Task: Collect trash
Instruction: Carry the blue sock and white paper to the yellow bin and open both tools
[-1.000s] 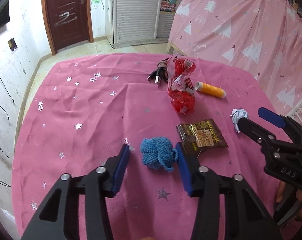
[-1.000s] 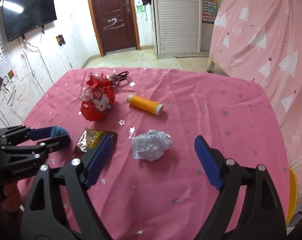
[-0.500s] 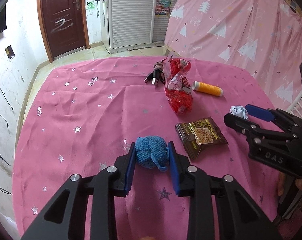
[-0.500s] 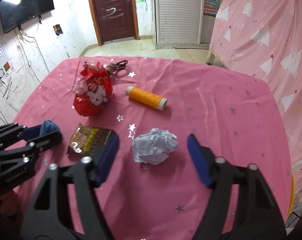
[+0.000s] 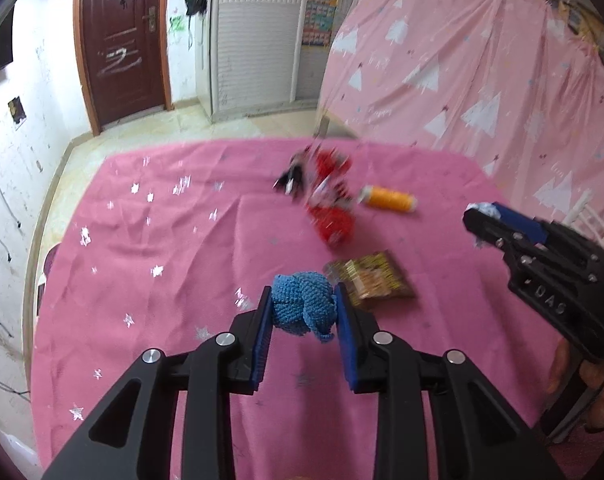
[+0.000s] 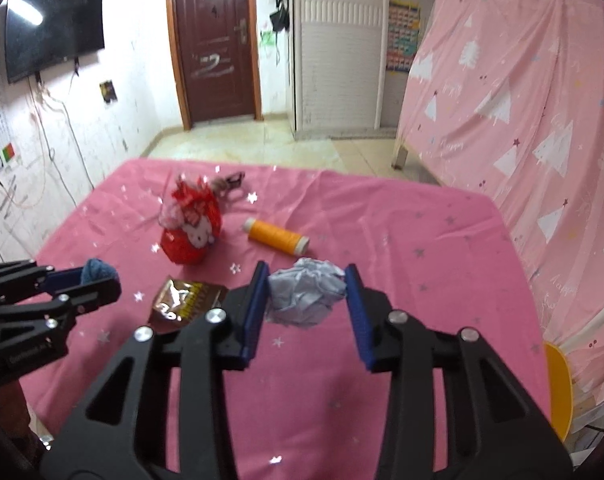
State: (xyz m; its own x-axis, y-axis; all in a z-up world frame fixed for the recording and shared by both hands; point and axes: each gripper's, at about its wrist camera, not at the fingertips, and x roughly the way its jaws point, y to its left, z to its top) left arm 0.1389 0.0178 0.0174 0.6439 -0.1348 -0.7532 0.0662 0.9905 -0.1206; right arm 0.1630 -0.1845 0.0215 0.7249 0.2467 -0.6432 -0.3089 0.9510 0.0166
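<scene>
Left wrist: claw [image 5: 302, 312] pinches knitted blue ball [image 5: 302, 307].

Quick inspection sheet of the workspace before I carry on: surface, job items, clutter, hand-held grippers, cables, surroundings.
Surface: pink star-print tablecloth.
Job's things: crumpled paper ball; brown snack wrapper; blue knitted ball.
Clutter: orange thread spool; red gift bag.
Grippers: left hand-held gripper shut on blue knitted ball; right hand-held gripper closing, pads against crumpled paper ball.
Cables: black cable bundle.
Surroundings: brown door, wall TV, pink curtain.
</scene>
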